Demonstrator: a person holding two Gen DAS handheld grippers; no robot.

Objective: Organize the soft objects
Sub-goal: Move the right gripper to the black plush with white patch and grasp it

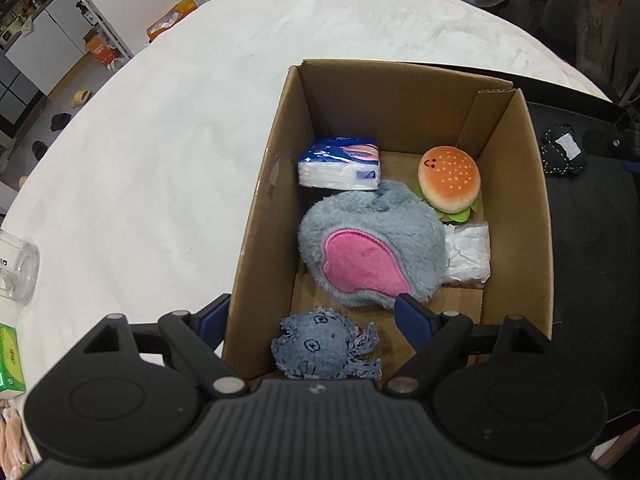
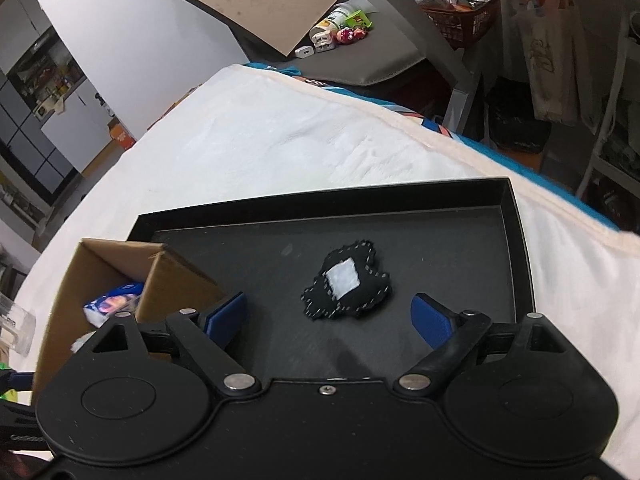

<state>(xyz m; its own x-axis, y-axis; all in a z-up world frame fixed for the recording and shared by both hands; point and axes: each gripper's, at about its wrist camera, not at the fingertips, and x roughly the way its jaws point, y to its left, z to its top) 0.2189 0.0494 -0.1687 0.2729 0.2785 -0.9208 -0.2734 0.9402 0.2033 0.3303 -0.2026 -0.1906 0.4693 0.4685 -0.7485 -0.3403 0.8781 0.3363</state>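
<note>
A cardboard box (image 1: 264, 216) holds a grey-and-pink plush (image 1: 368, 252), a plush burger (image 1: 449, 180), a tissue pack (image 1: 340, 162), a white wrapped packet (image 1: 468, 254) and a blue denim soft toy (image 1: 320, 346). My left gripper (image 1: 316, 320) is open above the box's near end, the denim toy lying below its fingers. A black felt soft toy with a white patch (image 2: 346, 284) lies on a black tray (image 2: 508, 200). My right gripper (image 2: 330, 318) is open just short of it. The box (image 2: 116, 264) stands left of the tray.
The table carries a white cloth (image 1: 180, 140). A clear glass jar (image 1: 16, 268) and a green packet (image 1: 10, 360) lie at the left edge. The black toy (image 1: 562, 152) also shows right of the box. Shelves, cartons and a red basket (image 2: 464, 12) stand beyond the table.
</note>
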